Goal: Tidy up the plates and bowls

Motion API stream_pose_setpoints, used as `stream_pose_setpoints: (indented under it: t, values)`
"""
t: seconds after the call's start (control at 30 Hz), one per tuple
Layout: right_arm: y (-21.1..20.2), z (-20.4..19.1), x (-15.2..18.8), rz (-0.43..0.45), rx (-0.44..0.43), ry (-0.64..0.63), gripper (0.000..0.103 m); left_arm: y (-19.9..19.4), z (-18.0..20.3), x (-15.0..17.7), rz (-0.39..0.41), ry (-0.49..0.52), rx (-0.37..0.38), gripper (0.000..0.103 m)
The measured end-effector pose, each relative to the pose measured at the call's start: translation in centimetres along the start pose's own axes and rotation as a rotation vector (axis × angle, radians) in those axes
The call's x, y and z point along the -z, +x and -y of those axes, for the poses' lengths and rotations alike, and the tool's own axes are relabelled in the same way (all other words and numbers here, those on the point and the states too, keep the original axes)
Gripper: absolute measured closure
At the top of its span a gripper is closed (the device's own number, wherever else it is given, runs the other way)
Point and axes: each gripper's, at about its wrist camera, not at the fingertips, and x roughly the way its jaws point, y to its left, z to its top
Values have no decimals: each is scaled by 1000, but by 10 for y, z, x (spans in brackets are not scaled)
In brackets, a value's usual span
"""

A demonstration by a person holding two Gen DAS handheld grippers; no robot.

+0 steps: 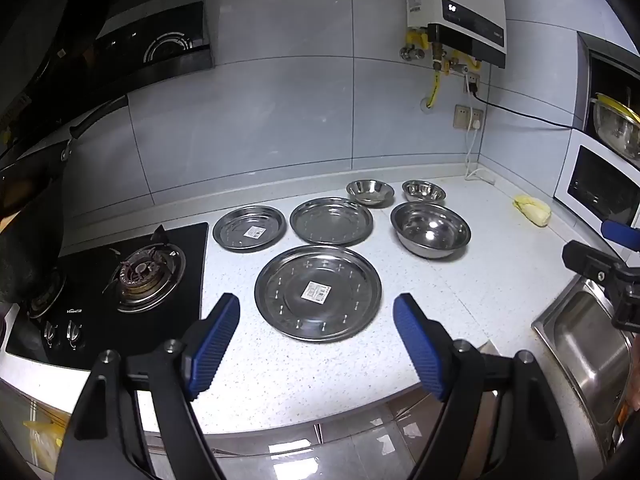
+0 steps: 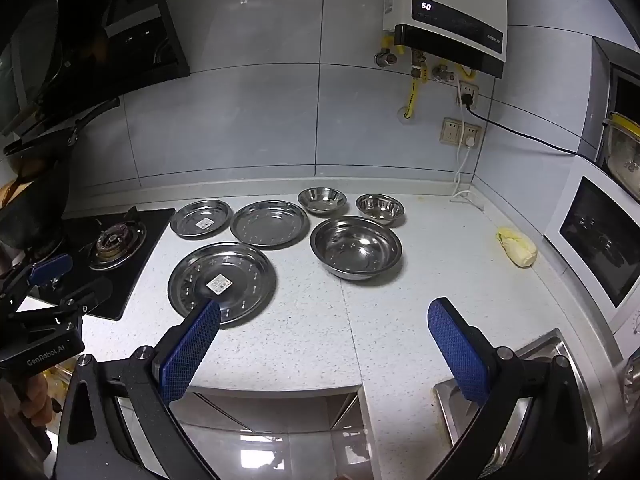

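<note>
Steel dishes lie apart on the white speckled counter point(image 1: 500, 292). A large plate point(image 1: 318, 293) point(image 2: 222, 282) with a label is nearest. Behind it lie a small plate point(image 1: 249, 233) point(image 2: 201, 218) with a label and a medium plate point(image 1: 331, 220) point(image 2: 270, 223). A large bowl point(image 1: 430, 229) point(image 2: 356, 247) stands right of them, with two small bowls point(image 1: 370, 191) point(image 1: 423, 191) point(image 2: 322, 200) point(image 2: 380, 208) behind. My left gripper point(image 1: 316, 314) is open and empty above the counter's front edge, facing the large plate. My right gripper point(image 2: 325, 316) is open and empty, right of that plate.
A black gas hob point(image 1: 132, 280) sits at the left. A steel sink point(image 1: 588, 340) point(image 2: 520, 392) is at the right front. A pale cabbage point(image 1: 532, 209) point(image 2: 517, 246) lies near a white microwave point(image 2: 600, 240). A water heater point(image 2: 448, 12) hangs on the tiled wall.
</note>
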Motion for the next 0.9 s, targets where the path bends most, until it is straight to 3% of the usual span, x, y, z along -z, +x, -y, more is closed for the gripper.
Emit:
stream_pose_setpoints:
  t: [0.9]
  values:
    - [16,-5,2,-9,-10,0,1,10,-5,3,-16,1,-12,24]
